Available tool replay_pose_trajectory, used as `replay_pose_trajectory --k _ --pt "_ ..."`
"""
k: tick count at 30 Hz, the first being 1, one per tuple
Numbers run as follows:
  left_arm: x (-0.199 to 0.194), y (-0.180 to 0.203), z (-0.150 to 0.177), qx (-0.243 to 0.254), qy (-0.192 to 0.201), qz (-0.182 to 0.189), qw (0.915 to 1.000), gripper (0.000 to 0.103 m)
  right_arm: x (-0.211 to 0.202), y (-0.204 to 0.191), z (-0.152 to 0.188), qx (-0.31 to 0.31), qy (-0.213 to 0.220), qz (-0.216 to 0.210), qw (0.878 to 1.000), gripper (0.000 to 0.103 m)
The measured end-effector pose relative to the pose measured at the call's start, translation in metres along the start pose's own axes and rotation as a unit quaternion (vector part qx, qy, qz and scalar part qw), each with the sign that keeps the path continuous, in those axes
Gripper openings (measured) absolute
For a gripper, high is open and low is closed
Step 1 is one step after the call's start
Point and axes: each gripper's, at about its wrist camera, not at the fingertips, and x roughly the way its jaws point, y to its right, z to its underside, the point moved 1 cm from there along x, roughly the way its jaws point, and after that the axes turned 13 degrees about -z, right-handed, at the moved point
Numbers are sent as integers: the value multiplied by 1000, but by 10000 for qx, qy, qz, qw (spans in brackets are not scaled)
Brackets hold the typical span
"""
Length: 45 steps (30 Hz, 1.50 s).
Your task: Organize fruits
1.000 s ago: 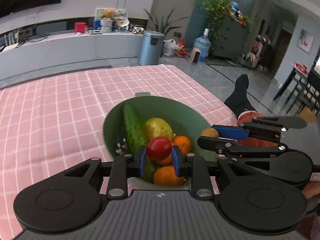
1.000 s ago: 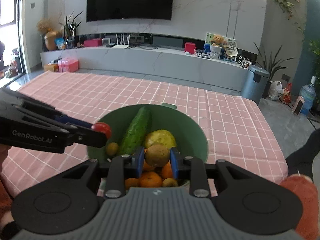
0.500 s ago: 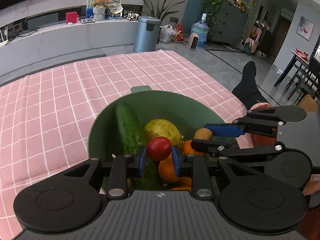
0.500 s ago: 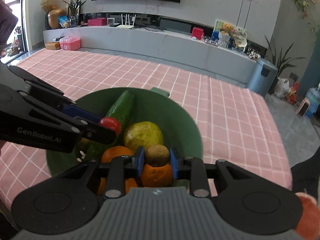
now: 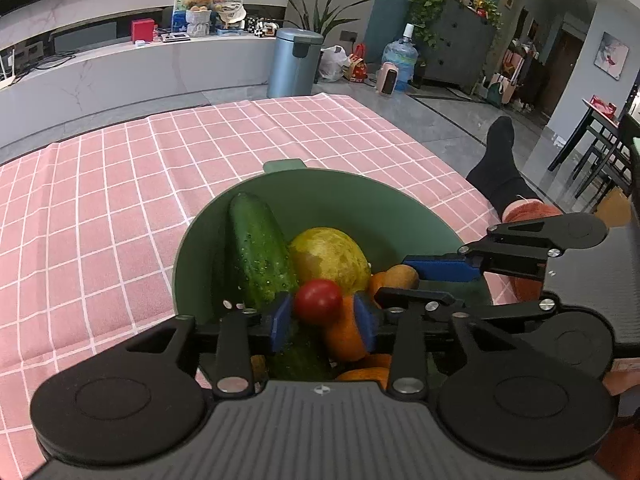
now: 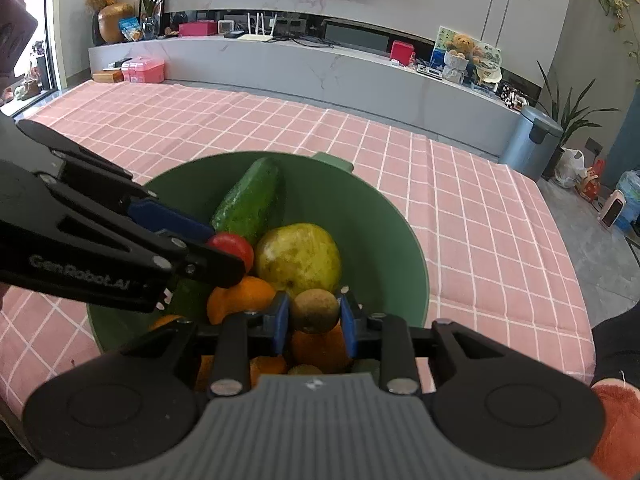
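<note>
The left tool (image 5: pixel 323 314) loosely bracketed a tomato (image 5: pixel 318 301), and the right tool (image 6: pixel 315 319) pinched a kiwi (image 6: pixel 314 310). Both hung directly above the bowl (image 6: pixel 384 240), so the drop looked straight down. The left sat nearer the cucumber (image 5: pixel 258 256), whose long axis ran away from the tools.

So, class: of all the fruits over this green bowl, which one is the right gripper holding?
The small round brown fruit, pinched in the right gripper; the left gripper holds the small red tomato instead.

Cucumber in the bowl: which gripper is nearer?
Left. The left gripper, shut on the tomato, sits right beside the cucumber; the right gripper, holding a brown fruit, is beyond the pear.
</note>
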Motion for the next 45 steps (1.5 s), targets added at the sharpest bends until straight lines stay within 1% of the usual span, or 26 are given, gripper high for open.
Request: replay_pose_trajectory --k 1,3,6,12,14,15,17,19,22,25,27,30,32,34,37,39,42,45 --pt "0 2 -1 7 2 -3 10000 51 1 -1 1 3 -20 15 10000 24" --pt "-1 3 -1 15 26 -37 10000 57 1 -2 1 -17 -35 46 10000 24" --pt "-7 4 0 0 78 -22 10000 63 0 -5 2 -109 -80 108 9999 25" --pt "-26 2 0 5 247 -77 9997 71 -3 -8 0 -216 -257 319 9989 43" --pt "-34 2 1 0 290 -116 9995 72 -7 -10 -1 -202 -266 344 9989 51" --pt "-38 2 2 4 325 -152 9994 73 -10 -11 -1 -211 -250 359 9988 52" --pt "-49 2 2 51 433 -252 9987 75 -18 -17 -4 -282 -203 428 9985 59" --pt "-60 2 3 104 570 -364 9977 77 -27 -23 -7 -357 -133 501 9980 63" --pt "-79 2 4 163 826 -602 9946 77 -44 -36 -12 -468 7 520 9976 65" --pt "-100 2 6 200 1099 -851 9901 78 -64 -50 -17 -571 226 532 9967 73" --pt "-114 2 7 189 1295 -1043 9859 82 -79 -59 -21 -569 411 511 9962 75" --pt "-136 2 9 216 1568 -1386 9776 83 -102 -69 -27 -402 747 463 9953 80" --pt "-148 3 11 195 1719 -1540 9728 86 -116 -77 -29 -258 978 425 9940 87" --pt "-160 4 14 134 1871 -1659 9681 87 -130 -85 -30 -154 1198 380 9919 89" --pt "-174 4 19 23 2074 -1809 9614 88 -148 -99 -29 -50 1540 375 9873 93" --pt "-182 4 24 -54 2218 -1947 9554 89 -159 -108 -26 -8 1763 402 9835 94" --pt "-187 4 30 -171 2298 -2202 9478 89 -171 -122 -18 93 2126 478 9759 98" --pt "-188 5 37 -201 2313 -2370 9434 89 -177 -131 -9 178 2426 535 9685 98"
